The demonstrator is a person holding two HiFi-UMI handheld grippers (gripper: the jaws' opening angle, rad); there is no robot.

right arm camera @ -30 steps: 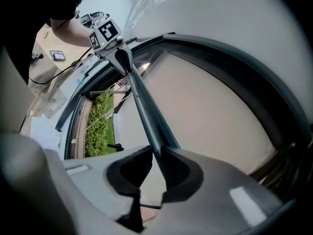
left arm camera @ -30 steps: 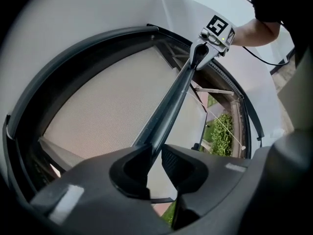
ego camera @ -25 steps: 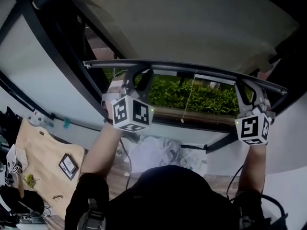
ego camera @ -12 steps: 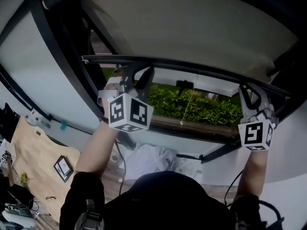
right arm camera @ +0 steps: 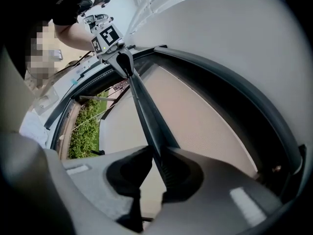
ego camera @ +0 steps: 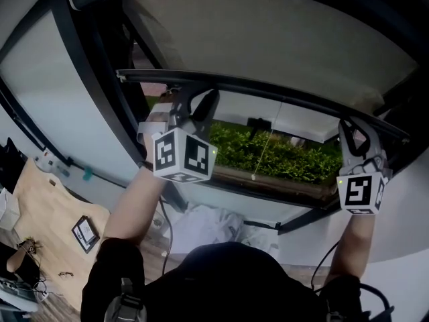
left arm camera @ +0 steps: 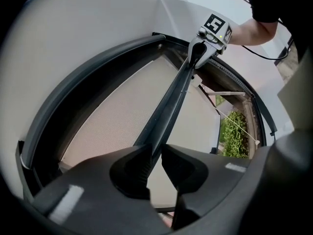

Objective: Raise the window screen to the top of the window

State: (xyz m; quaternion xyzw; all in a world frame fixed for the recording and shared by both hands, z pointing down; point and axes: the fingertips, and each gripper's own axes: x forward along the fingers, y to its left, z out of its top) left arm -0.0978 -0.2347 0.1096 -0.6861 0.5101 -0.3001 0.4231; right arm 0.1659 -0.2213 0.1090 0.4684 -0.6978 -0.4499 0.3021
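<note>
- Left gripper (ego camera: pixel 194 102), 11 o'clock in head view: jaws closed tight on the screen rail (ego camera: pixel 268 94).
- Right gripper (ego camera: pixel 355 136), 3 o'clock: jaws likewise clamped on that rail.
- Screen rail: long axis crosses the window from 10 to 3 o'clock, right end lower.
- Change over the last second: rail higher, gap beneath taller. Lift apparently under way, top not yet reached.
- Screen mesh (ego camera: pixel 268 32): above the rail, 12 o'clock.
- Hedge (ego camera: pixel 288 156): outside, seen through the gap.

screen bar (ego camera: pixel 255 89) lifted higher, left tool (ego camera: pixel 193 106) and right tool (ego camera: pixel 355 136) raised with it, wider hedge (ego camera: pixel 281 156) strip below
</note>
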